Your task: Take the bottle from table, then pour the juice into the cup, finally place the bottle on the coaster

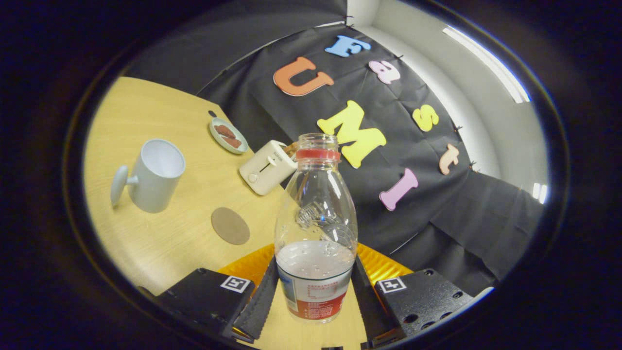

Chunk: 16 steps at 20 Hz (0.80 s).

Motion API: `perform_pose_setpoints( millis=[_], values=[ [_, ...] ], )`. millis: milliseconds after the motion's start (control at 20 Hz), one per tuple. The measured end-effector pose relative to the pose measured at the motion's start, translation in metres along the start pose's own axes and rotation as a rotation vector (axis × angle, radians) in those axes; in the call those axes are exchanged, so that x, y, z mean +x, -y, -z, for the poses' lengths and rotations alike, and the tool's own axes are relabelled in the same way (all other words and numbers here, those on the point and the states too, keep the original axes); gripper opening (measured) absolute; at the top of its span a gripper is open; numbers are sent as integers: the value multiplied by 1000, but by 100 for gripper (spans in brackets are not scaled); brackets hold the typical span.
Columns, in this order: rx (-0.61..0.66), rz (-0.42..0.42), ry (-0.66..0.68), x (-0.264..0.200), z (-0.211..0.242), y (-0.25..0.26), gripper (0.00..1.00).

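A clear plastic bottle (316, 228) with a red neck ring, no cap and pale juice in its lower part stands between my fingers, seen tilted against the table. My gripper (315, 291) is shut on the bottle's labelled lower body, one finger on each side. A pale grey-blue cup (154, 175) with a handle stands on the wooden table (160, 243), beyond the fingers and off to the left. A round brown coaster (230, 225) lies flat between the cup and the bottle, nearer the fingers.
A small cream toaster (267, 167) sits past the coaster near the table's far edge. A small plate (228, 136) with brown pieces lies behind it. The black cloth wall hangs right behind the bottle.
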State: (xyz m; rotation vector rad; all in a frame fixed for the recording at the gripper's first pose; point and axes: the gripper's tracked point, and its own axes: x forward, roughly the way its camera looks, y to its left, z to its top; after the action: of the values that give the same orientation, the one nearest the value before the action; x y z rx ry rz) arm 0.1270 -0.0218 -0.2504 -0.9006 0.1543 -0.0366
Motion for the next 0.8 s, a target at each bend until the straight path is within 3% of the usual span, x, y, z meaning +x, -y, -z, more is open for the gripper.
perform_pose_setpoints(
  millis=[300,800],
  values=[
    [-197,31,-2,1,-10,2,80],
    [-403,19,5,8,-39,-2,80]
  ],
)
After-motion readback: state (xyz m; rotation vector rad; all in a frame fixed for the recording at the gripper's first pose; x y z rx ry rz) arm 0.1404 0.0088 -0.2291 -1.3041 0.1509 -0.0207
